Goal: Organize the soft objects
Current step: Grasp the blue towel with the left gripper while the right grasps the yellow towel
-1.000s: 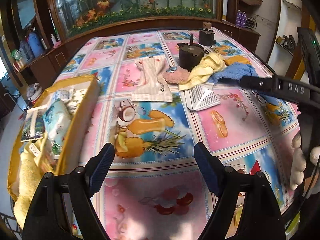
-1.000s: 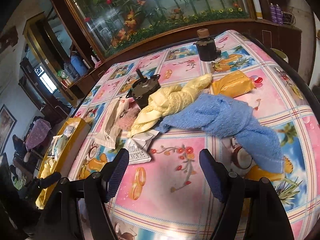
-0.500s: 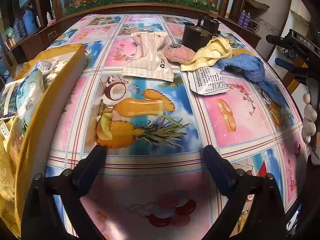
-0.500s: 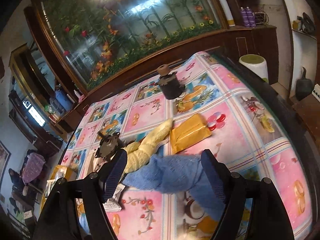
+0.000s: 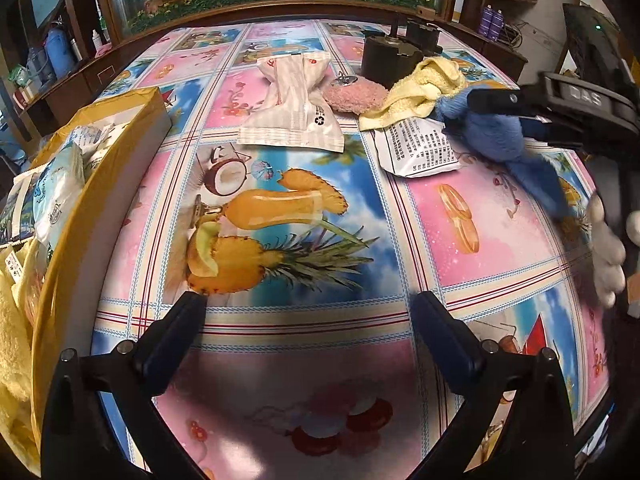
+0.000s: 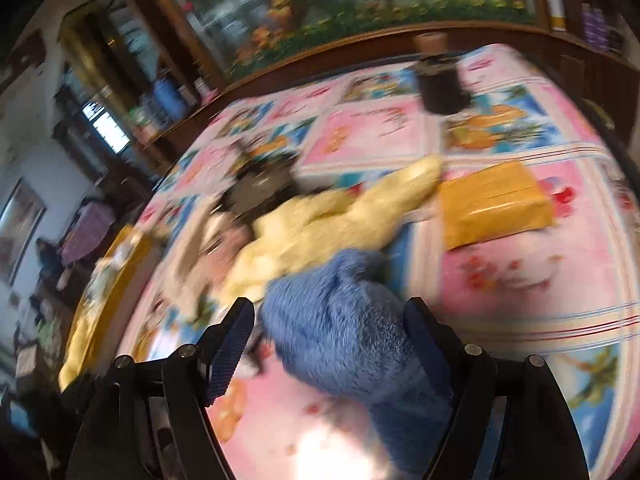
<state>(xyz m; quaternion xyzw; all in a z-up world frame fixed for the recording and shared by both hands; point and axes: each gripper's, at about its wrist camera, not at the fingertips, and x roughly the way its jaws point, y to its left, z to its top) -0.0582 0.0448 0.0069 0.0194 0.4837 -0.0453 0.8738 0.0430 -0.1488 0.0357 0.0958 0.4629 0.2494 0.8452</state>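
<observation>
My right gripper (image 6: 328, 340) is open and low over the table, its fingers on either side of a fluffy blue towel (image 6: 344, 340); this view is motion-blurred. In the left wrist view the same gripper (image 5: 496, 114) straddles the blue towel (image 5: 500, 140) at the far right. A yellow towel (image 5: 424, 88) lies touching it, with a pink puff (image 5: 354, 96), a striped tissue pack (image 5: 296, 108) and a white printed pack (image 5: 420, 148) nearby. My left gripper (image 5: 308, 320) hangs open and empty above the near table.
A yellow box (image 5: 100, 184) holding soft packs and a yellow cloth stands at the left edge. Two black pots (image 5: 388, 60) sit behind the towels. An orange pack (image 6: 496, 208) lies right of the yellow towel (image 6: 332, 224). A gloved hand (image 5: 604, 256) holds the right gripper.
The right gripper has dropped quickly from above the table to the blue towel, which now sits between its fingers. The left gripper has barely shifted and remains open.
</observation>
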